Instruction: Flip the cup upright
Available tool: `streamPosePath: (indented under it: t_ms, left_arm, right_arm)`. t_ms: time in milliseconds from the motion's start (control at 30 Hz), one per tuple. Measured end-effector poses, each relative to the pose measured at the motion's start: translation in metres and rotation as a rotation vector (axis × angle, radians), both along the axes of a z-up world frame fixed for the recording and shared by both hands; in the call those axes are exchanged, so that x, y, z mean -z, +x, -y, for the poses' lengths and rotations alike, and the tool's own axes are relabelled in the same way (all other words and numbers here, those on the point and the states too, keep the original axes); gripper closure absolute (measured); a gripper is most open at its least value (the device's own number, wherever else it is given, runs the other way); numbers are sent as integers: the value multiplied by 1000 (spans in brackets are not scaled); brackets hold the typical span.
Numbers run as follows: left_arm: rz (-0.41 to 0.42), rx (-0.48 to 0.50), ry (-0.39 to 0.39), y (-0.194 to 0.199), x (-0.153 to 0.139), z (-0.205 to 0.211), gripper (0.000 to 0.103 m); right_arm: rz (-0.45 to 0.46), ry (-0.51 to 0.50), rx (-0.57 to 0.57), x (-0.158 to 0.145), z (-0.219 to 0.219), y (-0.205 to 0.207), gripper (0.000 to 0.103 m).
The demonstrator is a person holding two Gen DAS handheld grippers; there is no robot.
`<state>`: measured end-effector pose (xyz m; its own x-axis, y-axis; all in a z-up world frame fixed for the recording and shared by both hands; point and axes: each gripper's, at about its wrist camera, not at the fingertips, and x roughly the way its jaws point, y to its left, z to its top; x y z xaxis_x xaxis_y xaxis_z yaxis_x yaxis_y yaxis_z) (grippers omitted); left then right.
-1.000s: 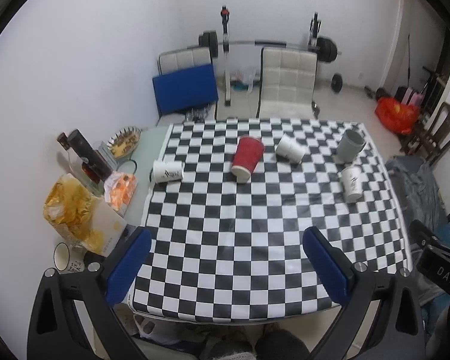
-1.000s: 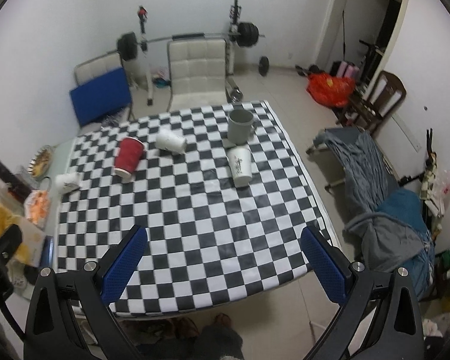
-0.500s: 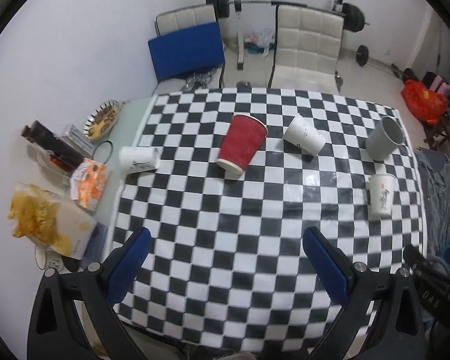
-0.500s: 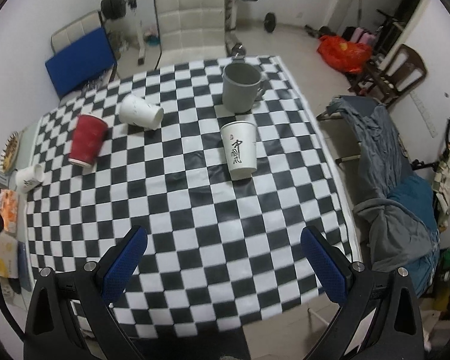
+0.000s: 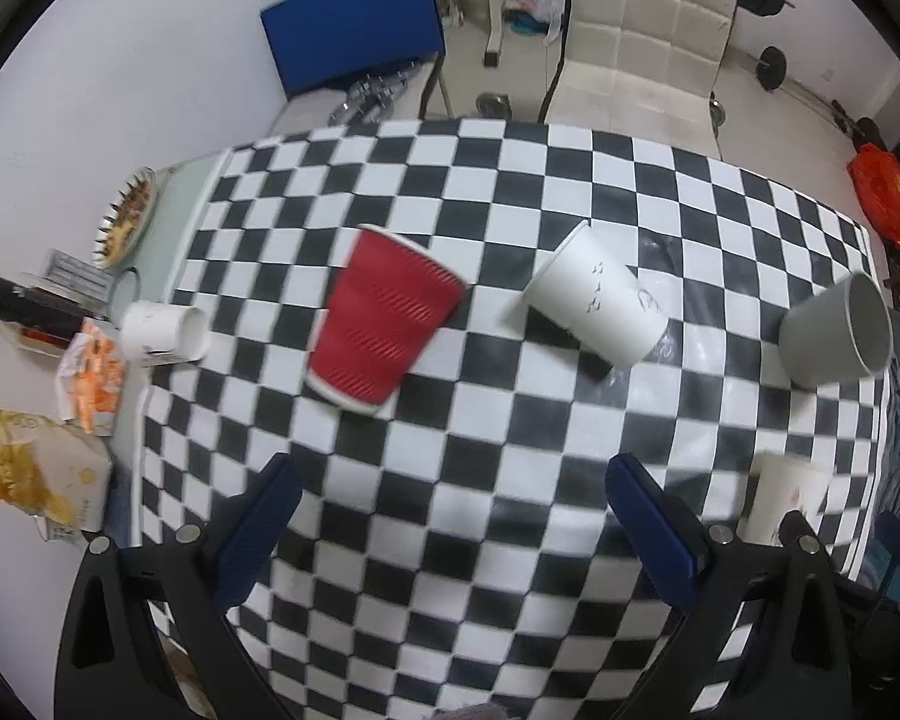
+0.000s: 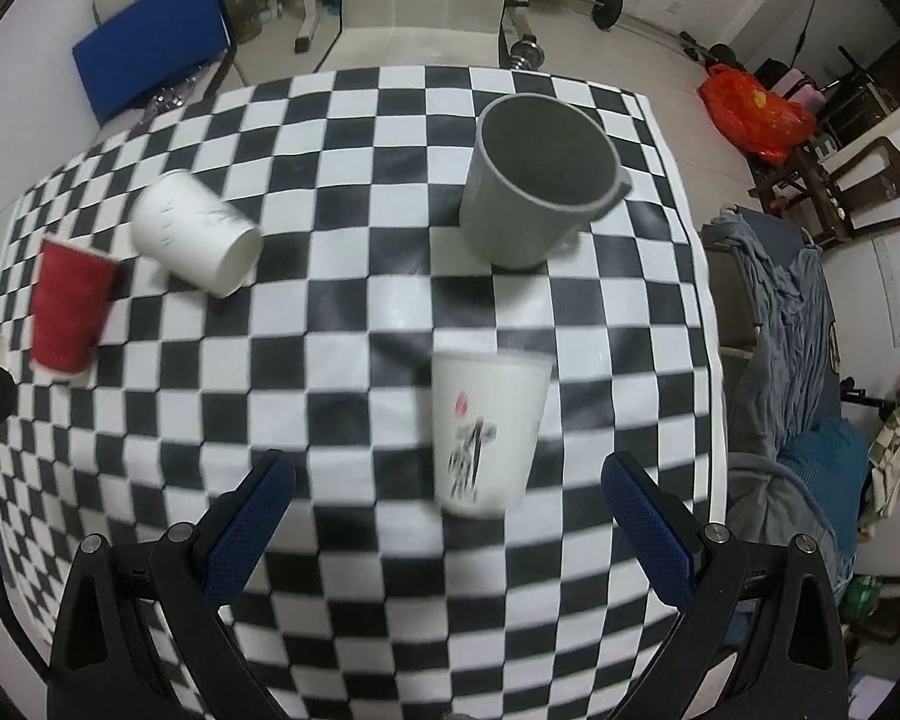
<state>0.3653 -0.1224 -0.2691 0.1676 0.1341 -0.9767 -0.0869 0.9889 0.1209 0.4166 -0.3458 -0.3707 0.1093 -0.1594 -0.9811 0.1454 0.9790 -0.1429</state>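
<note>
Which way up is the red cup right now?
Upside down: the red cup stands with its wide white-rimmed mouth on the checkered cloth, narrower base up.

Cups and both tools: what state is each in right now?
red cup: lying on its side
plain white cup: lying on its side
small white cup: lying on its side
printed white cup: lying on its side
grey mug: upright
left tool: open, empty
right tool: open, empty

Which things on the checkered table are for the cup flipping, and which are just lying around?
For the job: red paper cup, white paper cup, printed white cup, small white cup, left tongs, right tongs.

Lying about: grey mug, snack packets, plate.
</note>
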Motion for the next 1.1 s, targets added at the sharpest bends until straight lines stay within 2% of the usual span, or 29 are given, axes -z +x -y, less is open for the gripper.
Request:
streamPosePath:
  t_ms: [200, 400, 533, 667, 900, 933, 1000, 1033, 1100]
  left_arm:
    - [-82, -51, -102, 36, 31, 11, 0]
    - [-174, -188, -404, 65, 61, 4, 0]
    - [-191, -277, -517, 79, 78, -1, 0]
    - [-196, -323, -532, 95, 97, 2, 1]
    - [-212, -306, -465, 111, 129, 5, 3]
    - [-212, -298, -457, 112, 132, 6, 6]
    - [-219, -271, -443, 115, 138, 10, 25]
    - [-215, -260, -432, 117, 138, 13, 26]
    - [-189, -215, -409, 117, 135, 20, 34]
  right_arm:
    - [-37, 2, -11, 27, 8, 34, 0]
    - [-56, 0, -19, 43, 11, 53, 0]
    - [-63, -4, -15, 52, 15, 61, 1]
    - [-70, -11, -3, 59, 19, 65, 1]
    - [-72, -15, 17, 66, 27, 74, 1]
    - [-72, -14, 19, 68, 29, 76, 1]
    - [-73, -15, 20, 69, 28, 78, 1]
    - [-74, -15, 19, 69, 28, 78, 1]
    - [-73, -19, 18, 69, 26, 79, 1]
